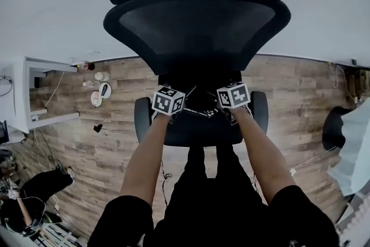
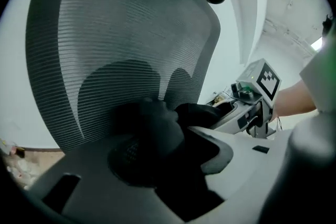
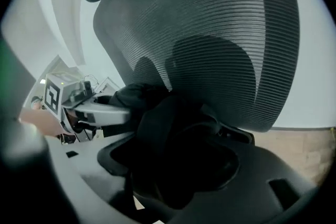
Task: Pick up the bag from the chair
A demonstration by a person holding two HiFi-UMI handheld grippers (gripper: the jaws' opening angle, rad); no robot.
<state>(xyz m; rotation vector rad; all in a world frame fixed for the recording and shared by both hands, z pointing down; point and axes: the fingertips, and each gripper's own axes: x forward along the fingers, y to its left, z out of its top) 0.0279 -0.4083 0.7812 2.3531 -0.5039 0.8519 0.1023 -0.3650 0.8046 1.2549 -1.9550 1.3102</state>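
Slumping black bag [image 3: 153,113] (soft, crumpled), on chair [image 1: 196,23]

The person wore a black top with short sleeves [image 1: 124,214] and black trousers [image 1: 208,182]; the forearms were bare. Each hand-held tool carried a marker cube, one on the left [image 1: 168,100] and one on the right [image 1: 233,95], white-faced with bold black square patterns. The left gripper [image 2: 173,165] had broad, pale grey jaws with rounded tips and a dark pad. The right gripper [image 3: 178,165] showed one pale grey and one darker jaw, and a small green light glowed on its body [image 2: 247,93].
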